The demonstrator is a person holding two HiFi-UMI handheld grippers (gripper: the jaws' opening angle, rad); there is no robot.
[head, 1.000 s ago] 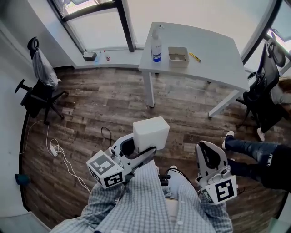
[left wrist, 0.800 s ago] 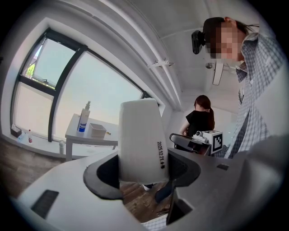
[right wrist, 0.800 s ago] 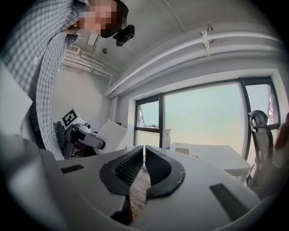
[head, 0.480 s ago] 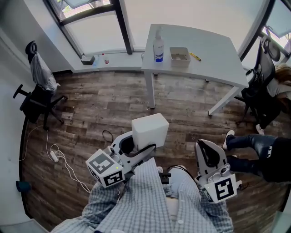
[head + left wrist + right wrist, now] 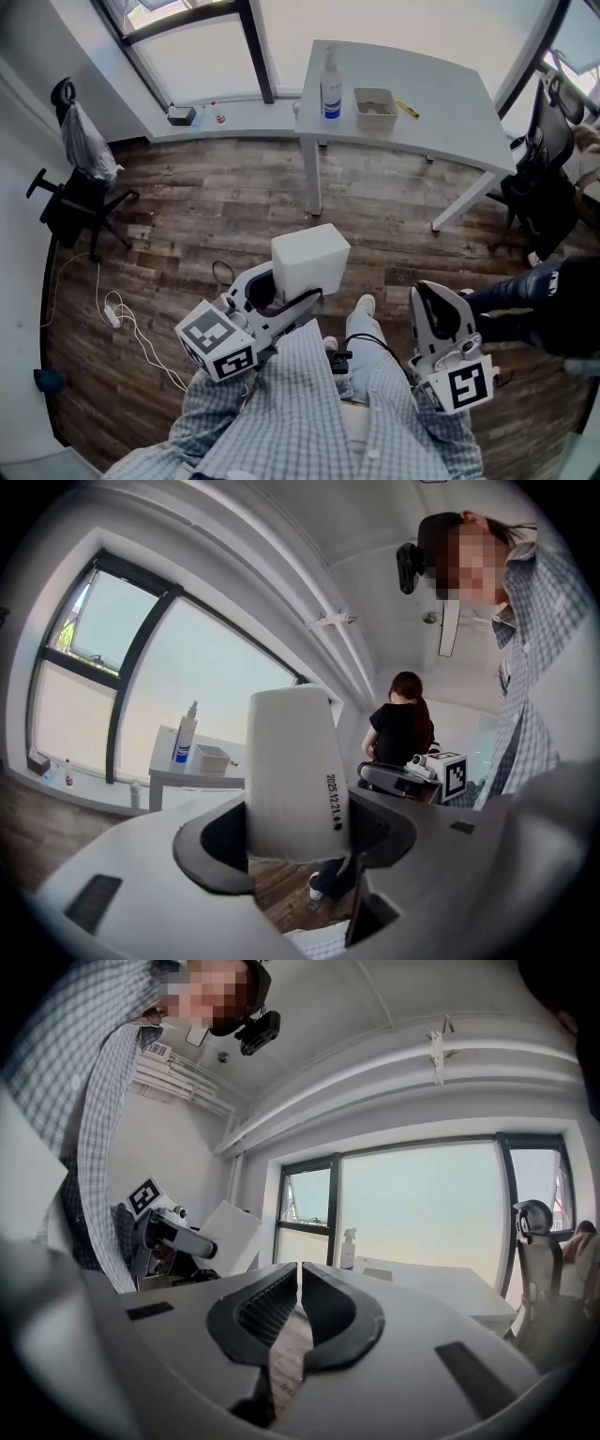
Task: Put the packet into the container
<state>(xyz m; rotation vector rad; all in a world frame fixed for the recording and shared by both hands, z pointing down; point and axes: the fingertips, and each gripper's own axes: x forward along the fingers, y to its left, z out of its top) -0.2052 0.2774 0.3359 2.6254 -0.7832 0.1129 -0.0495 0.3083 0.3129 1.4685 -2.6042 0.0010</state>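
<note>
Carrying step: the left gripper [image 5: 295,834] clamps the white packet [image 5: 309,261] upright between wide-set jaws, well short of the counter [image 5: 450,108]. The right gripper [image 5: 300,1314] is closed on nothing. The container [image 5: 375,101] sits just right of a spray bottle [image 5: 331,86]. Next, I judge: cross the floor [image 5: 225,206], then lower the packet in, clear of the bottle and the 1 chair [image 5: 548,178] at right.
</note>
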